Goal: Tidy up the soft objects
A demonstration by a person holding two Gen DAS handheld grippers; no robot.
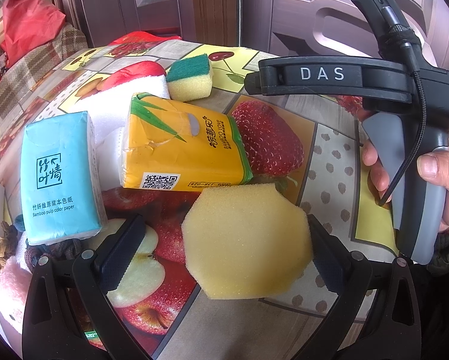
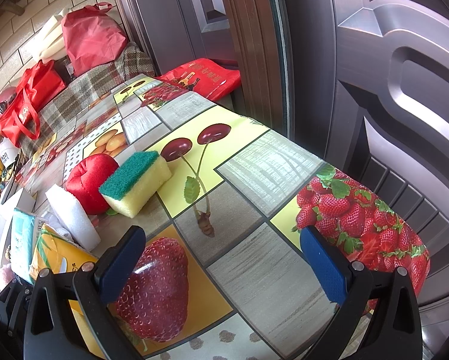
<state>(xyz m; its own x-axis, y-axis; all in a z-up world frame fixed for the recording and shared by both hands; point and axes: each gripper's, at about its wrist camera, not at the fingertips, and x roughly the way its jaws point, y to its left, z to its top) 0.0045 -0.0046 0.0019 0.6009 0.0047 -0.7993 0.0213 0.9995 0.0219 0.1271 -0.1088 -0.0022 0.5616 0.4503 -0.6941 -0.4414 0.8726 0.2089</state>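
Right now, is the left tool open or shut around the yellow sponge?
Open. The left tool has its fingers spread wide; the yellow sponge lies against the right finger only, with a clear gap to the left one.

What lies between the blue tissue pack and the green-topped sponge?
In the left wrist view, a white foam block and a red plush apple lie between the blue tissue pack and the green-topped sponge.

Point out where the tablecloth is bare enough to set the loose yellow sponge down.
Bare tablecloth lies between the right gripper and the green-topped sponge, out to the door-side edge. It is crowded around the orange tissue pack, blue tissue pack and white foam block.
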